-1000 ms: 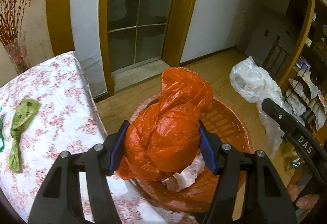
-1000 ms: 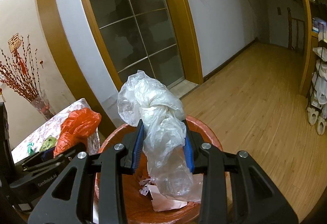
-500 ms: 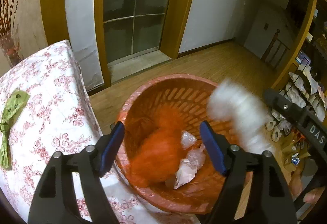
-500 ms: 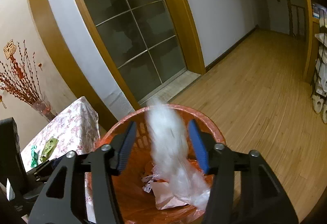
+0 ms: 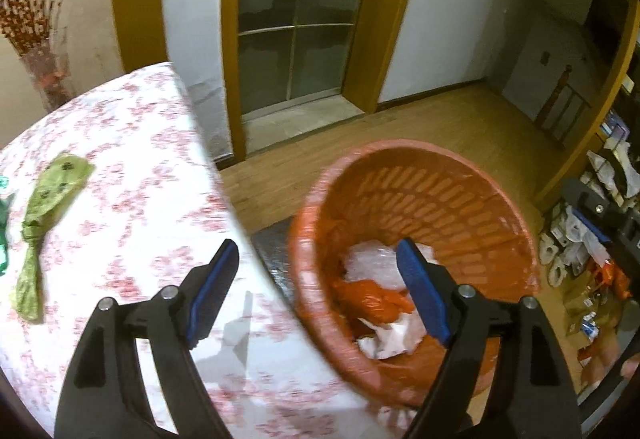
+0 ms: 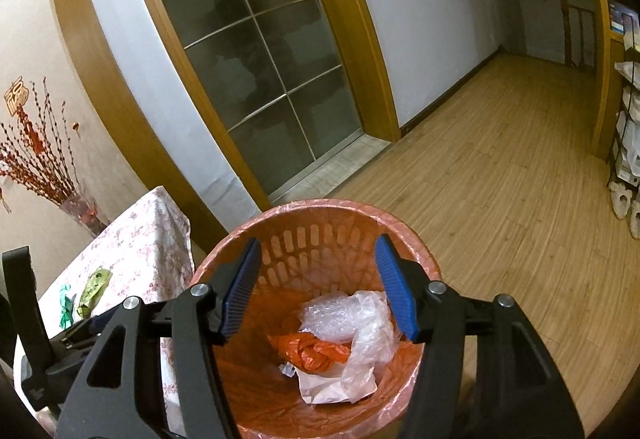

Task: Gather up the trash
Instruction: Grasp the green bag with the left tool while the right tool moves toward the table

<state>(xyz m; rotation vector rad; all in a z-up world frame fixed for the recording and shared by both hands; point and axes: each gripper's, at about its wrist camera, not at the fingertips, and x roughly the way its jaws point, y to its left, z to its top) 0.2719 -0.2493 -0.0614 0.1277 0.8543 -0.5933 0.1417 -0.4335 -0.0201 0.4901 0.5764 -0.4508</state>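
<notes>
Starting at your fingers: the left gripper stands spread with nothing between its blue pads, and the right gripper is likewise parted and empty. Both sets of jaws have just been opening, with no item left between them.

Beneath them, the orange bag and the clear plastic bag lie at the bottom of the orange basket, on top of crumpled white paper. That portion of the job looks done.

Outstanding items: a knotted green bag lies on the floral tablecloth, well apart from the basket, with a teal scrap just beside it at the frame edge.

Risks noted:
- The left gripper hangs over the table edge and the basket rim together; swinging it toward the green bag could clip the rim and tip the light basket.
- The green bag is thin and limp; a pinch on its tail alone may slip, or snag and drag the cloth.
- The left view is blurred, so judge your approach carefully.
</notes>
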